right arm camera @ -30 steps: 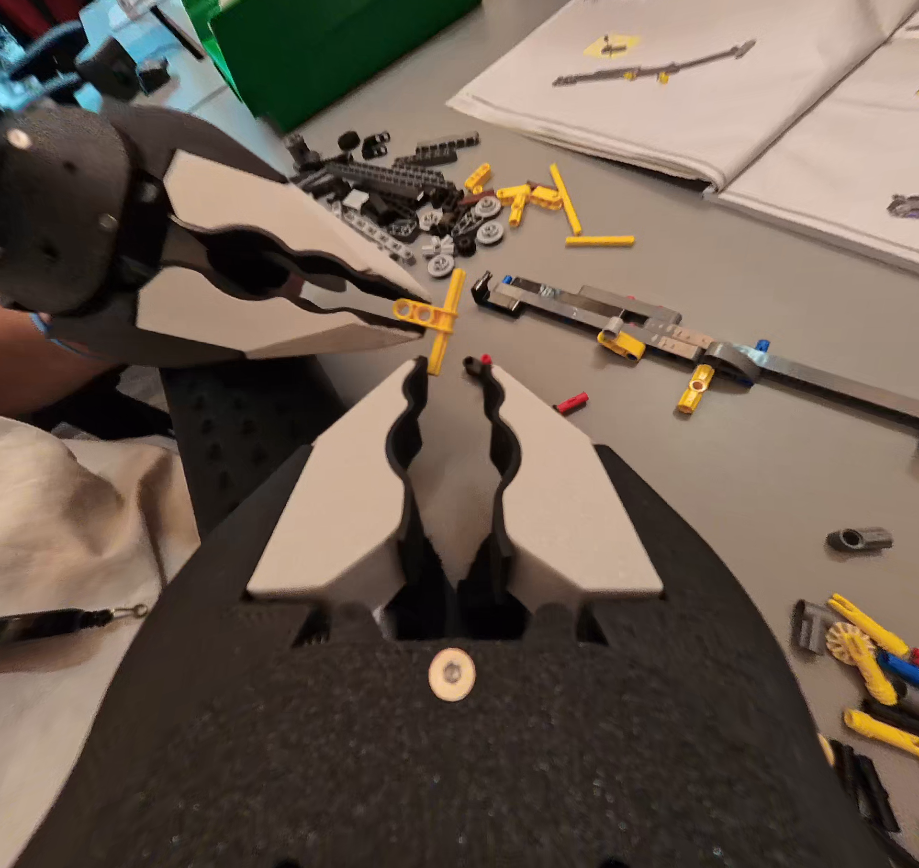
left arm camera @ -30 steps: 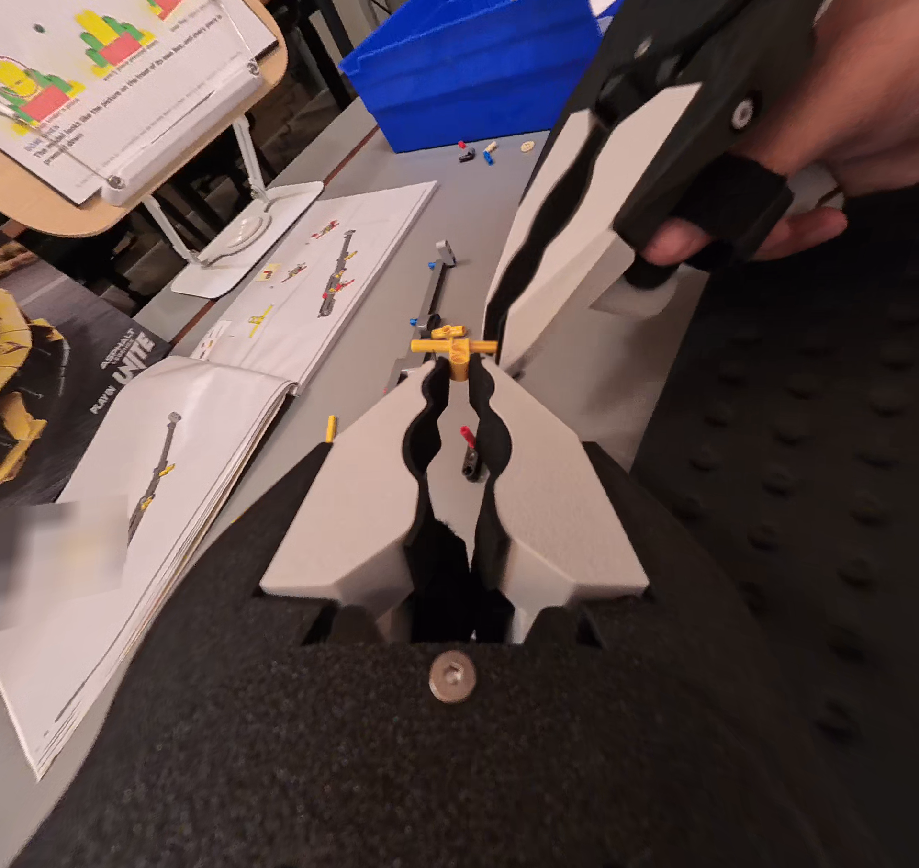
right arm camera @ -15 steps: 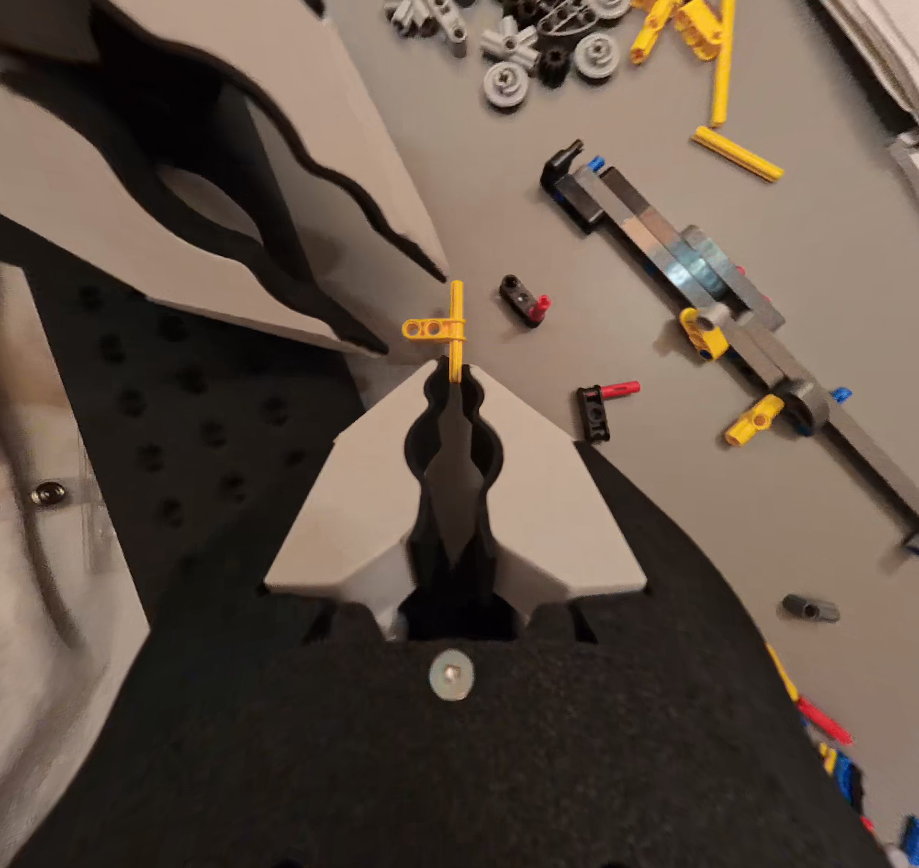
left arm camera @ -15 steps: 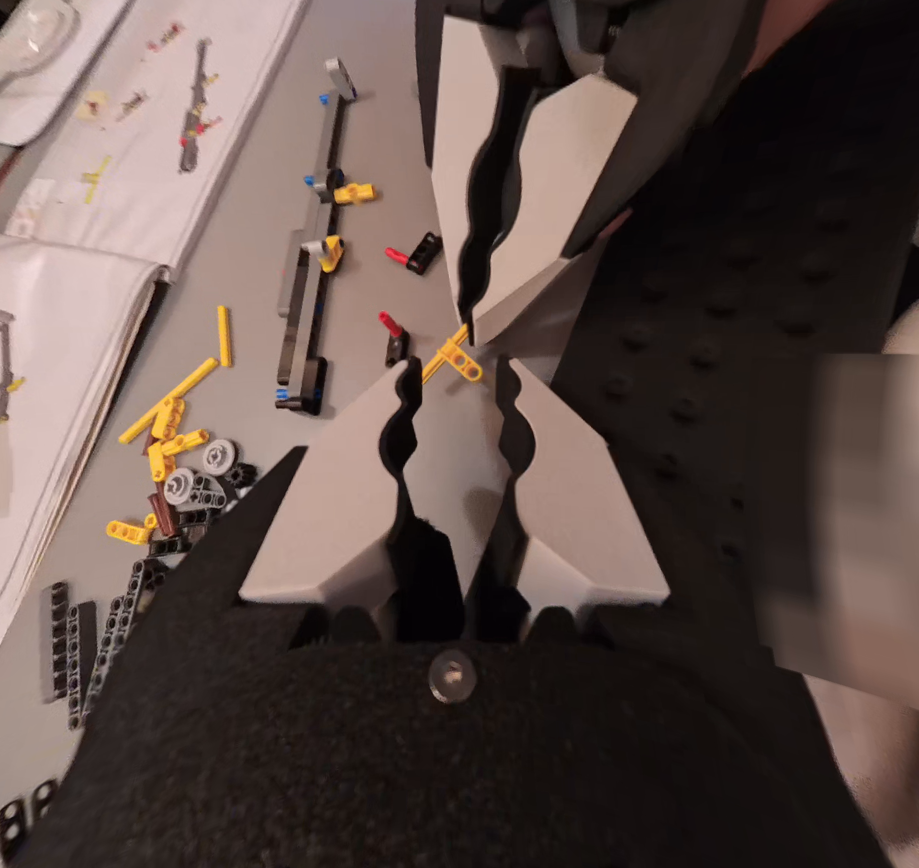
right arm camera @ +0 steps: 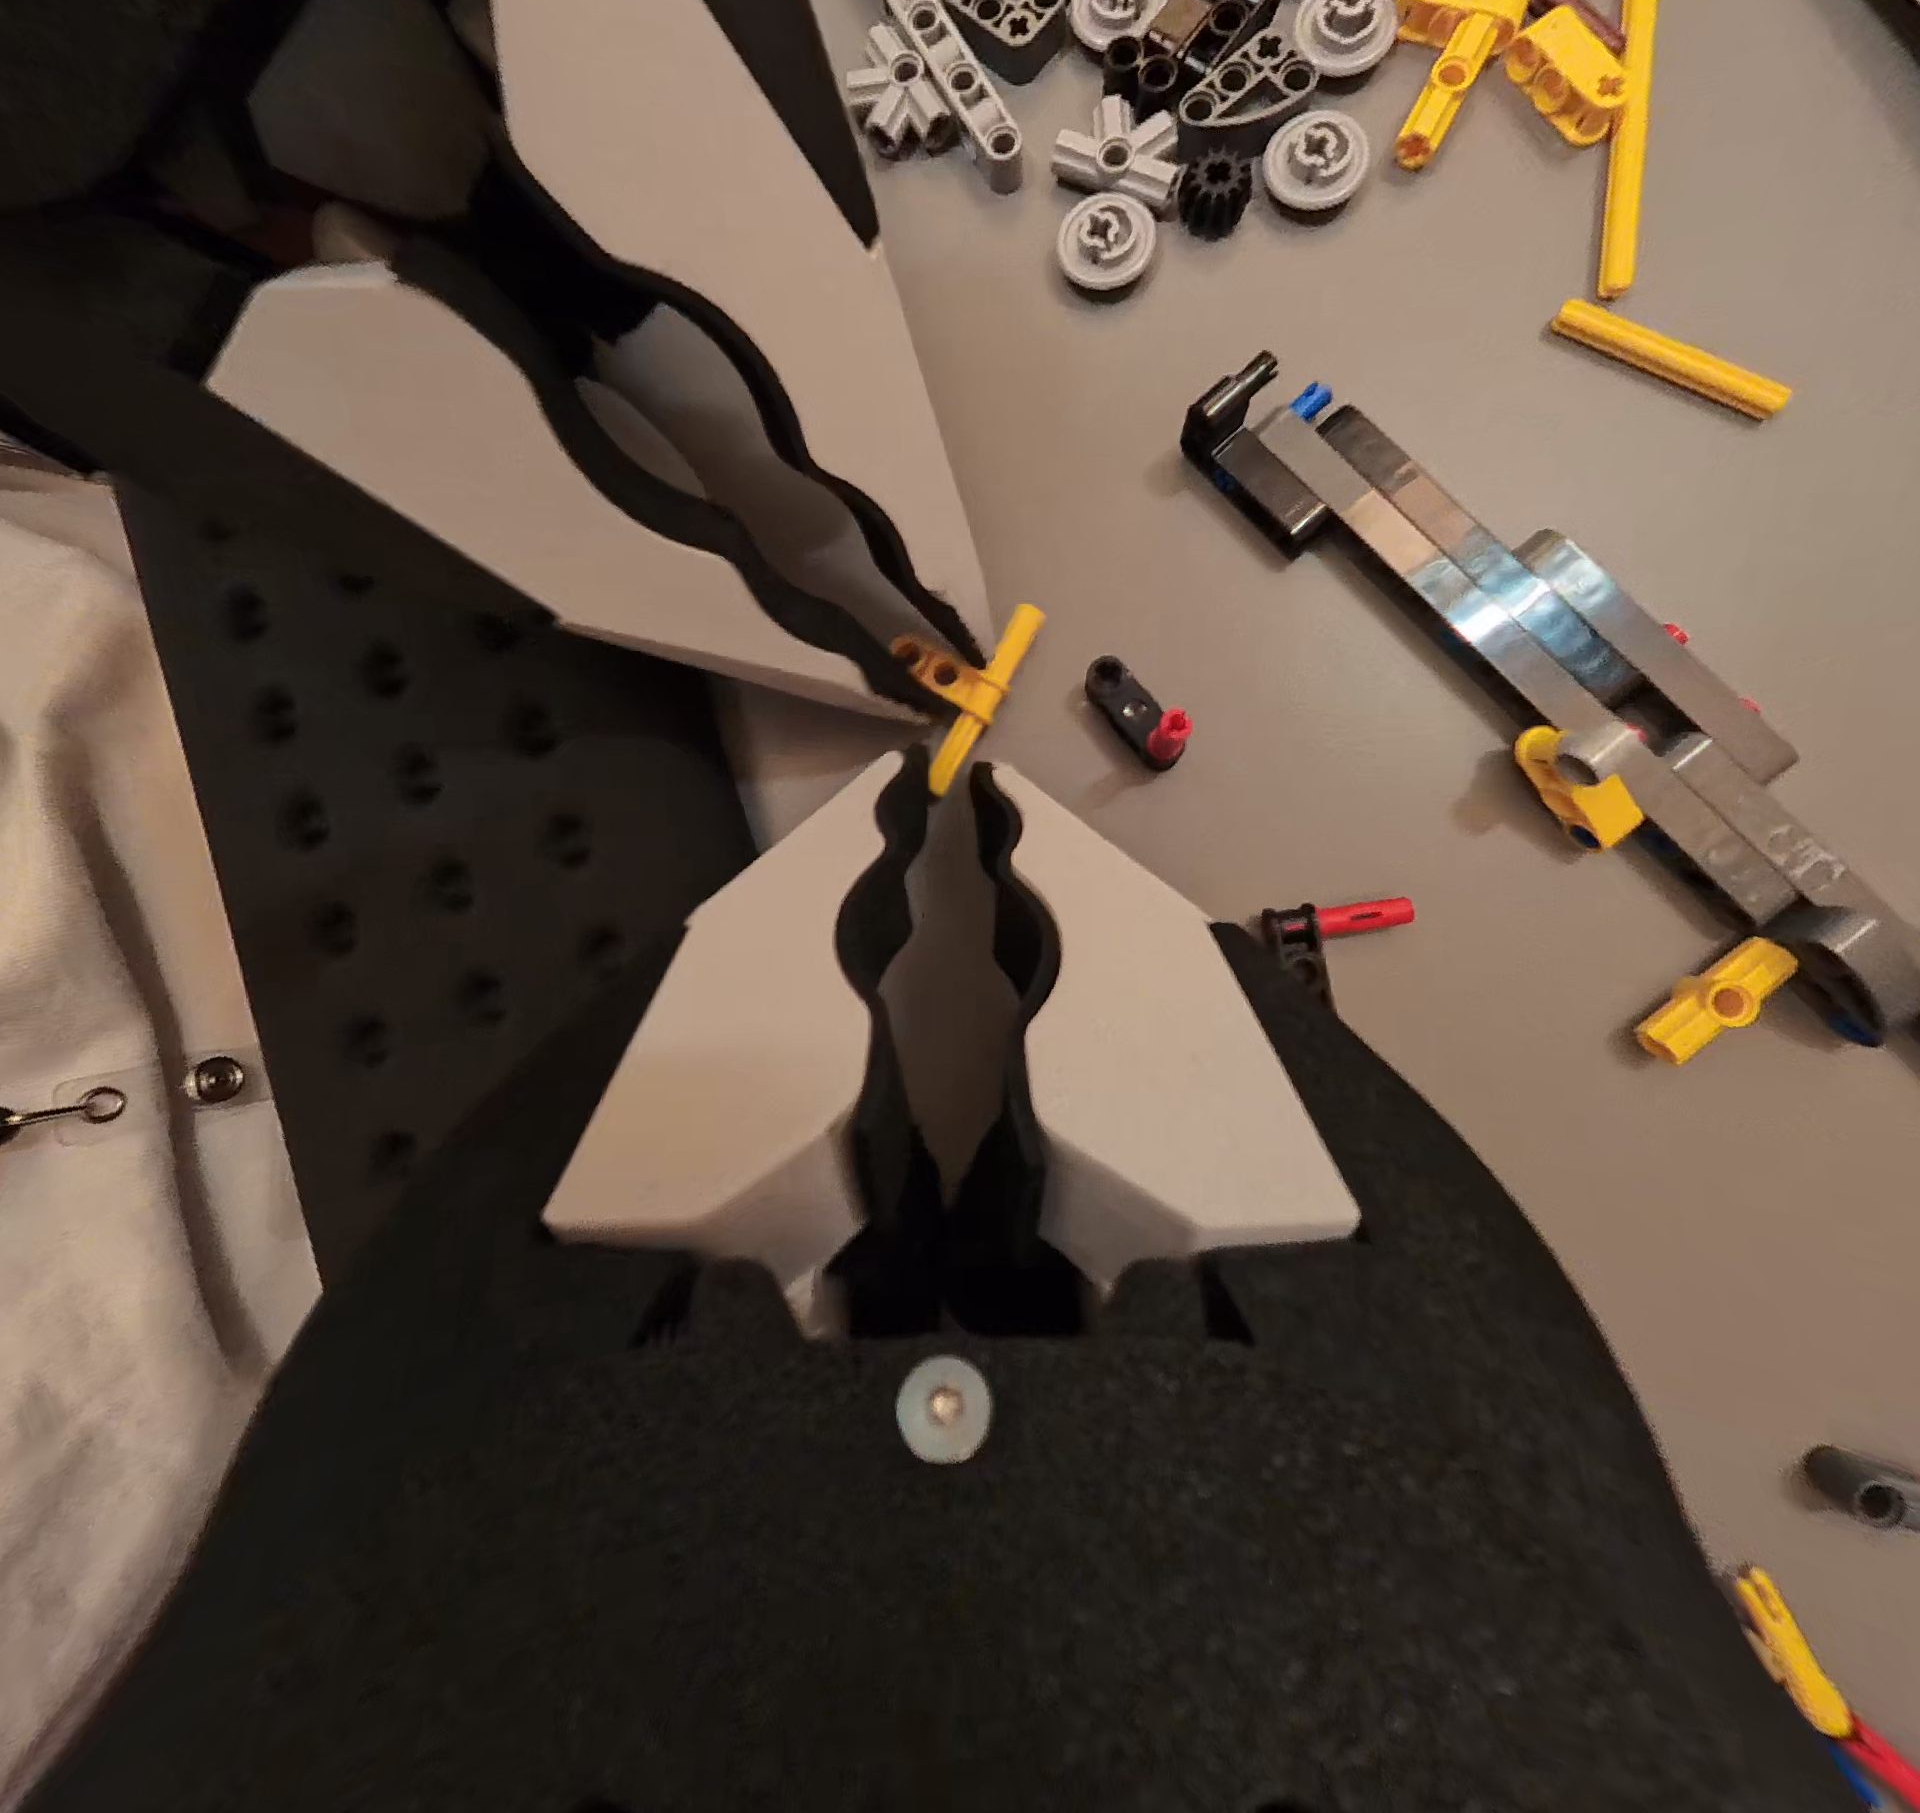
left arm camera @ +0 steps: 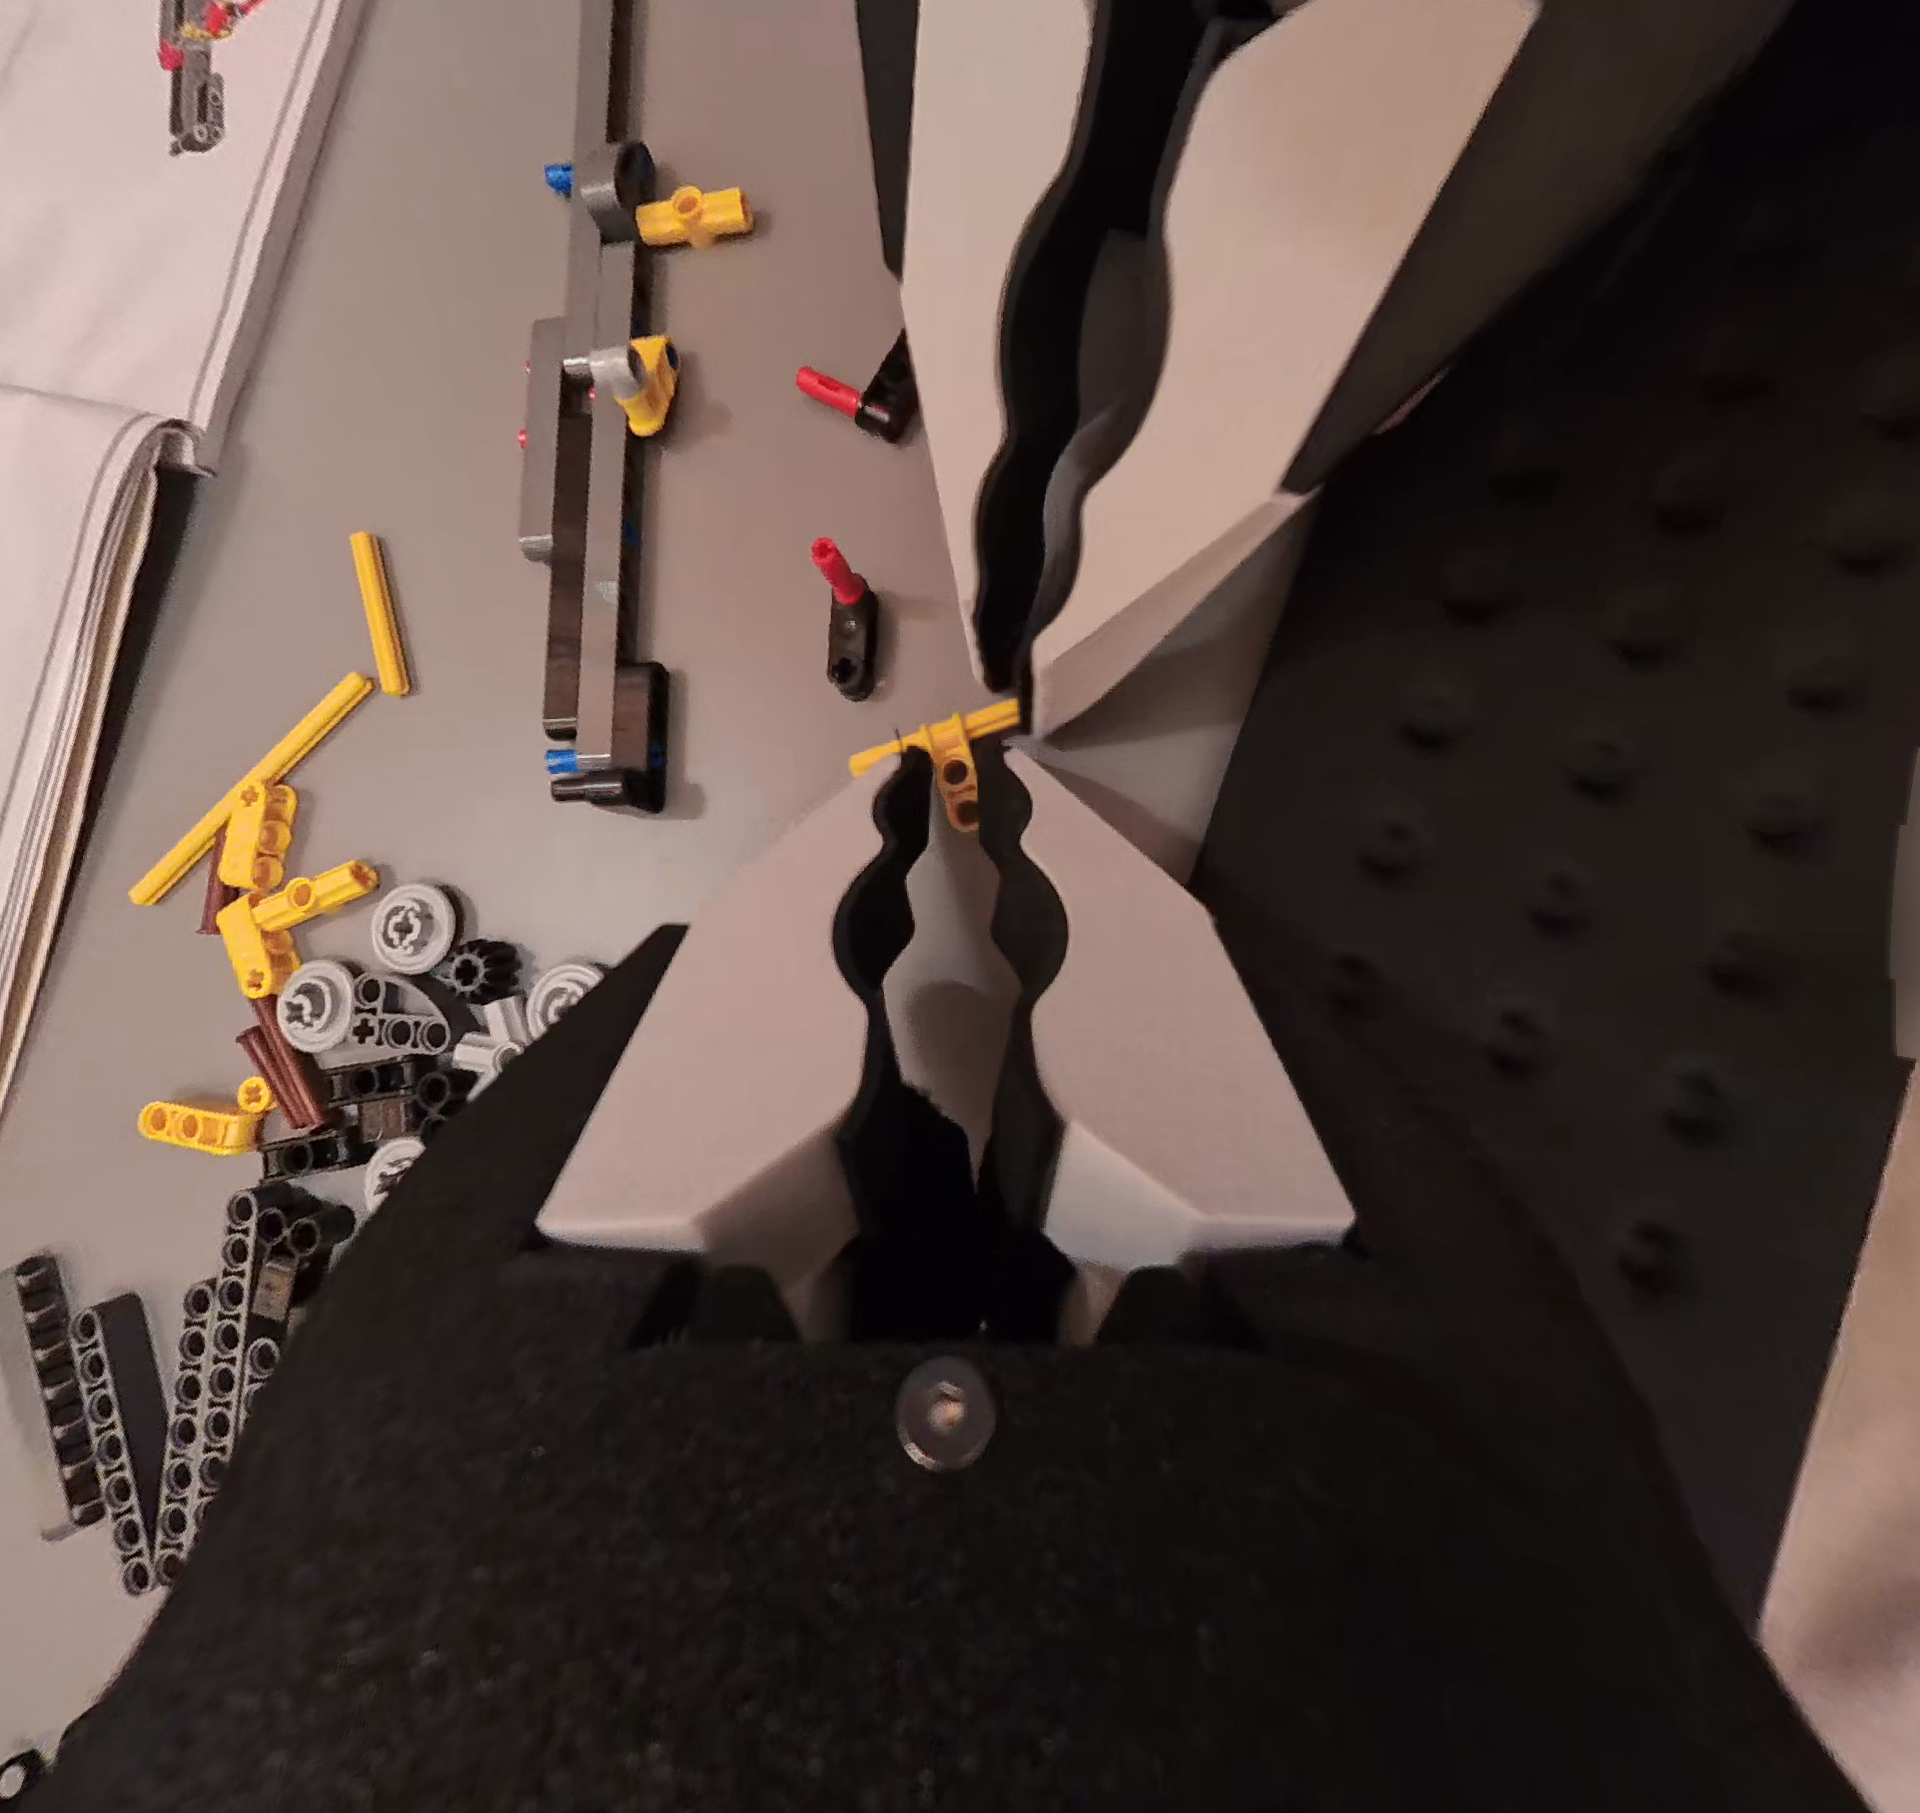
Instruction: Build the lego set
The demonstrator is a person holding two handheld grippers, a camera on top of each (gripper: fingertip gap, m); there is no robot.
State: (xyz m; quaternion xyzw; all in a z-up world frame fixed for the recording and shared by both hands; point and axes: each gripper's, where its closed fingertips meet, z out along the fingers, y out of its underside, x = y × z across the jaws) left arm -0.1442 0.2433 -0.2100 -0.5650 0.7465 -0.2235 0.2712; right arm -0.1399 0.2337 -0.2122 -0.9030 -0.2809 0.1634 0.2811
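Observation:
A small yellow connector [left arm camera: 958, 789] with a short yellow axle [left arm camera: 935, 733] through it hangs just above the grey table. My left gripper [left arm camera: 956, 771] is shut on the connector. My right gripper [right arm camera: 948, 771] is shut on the lower end of the axle [right arm camera: 982, 688]. The two grippers meet tip to tip; the right one comes in from the top in the left wrist view [left arm camera: 1006, 693], the left one from the upper left in the right wrist view [right arm camera: 935, 667]. The long grey and black beam assembly [left arm camera: 582, 516] lies on the table beyond [right arm camera: 1507, 600].
Two black connectors with red pins [left arm camera: 852, 620] [left arm camera: 868, 397] lie near the grippers. A pile of loose grey, black and yellow parts [left arm camera: 343, 1015] lies at the left. An open instruction booklet [left arm camera: 104, 205] lies at the far left. A black studded mat [left arm camera: 1558, 828] lies at the right. Both grippers' tips are close together, under 4 cm apart.
The left gripper, open half a second ago, has shut on the yellow connector again. The right gripper keeps hold of the axle. Both have come lower over the table.

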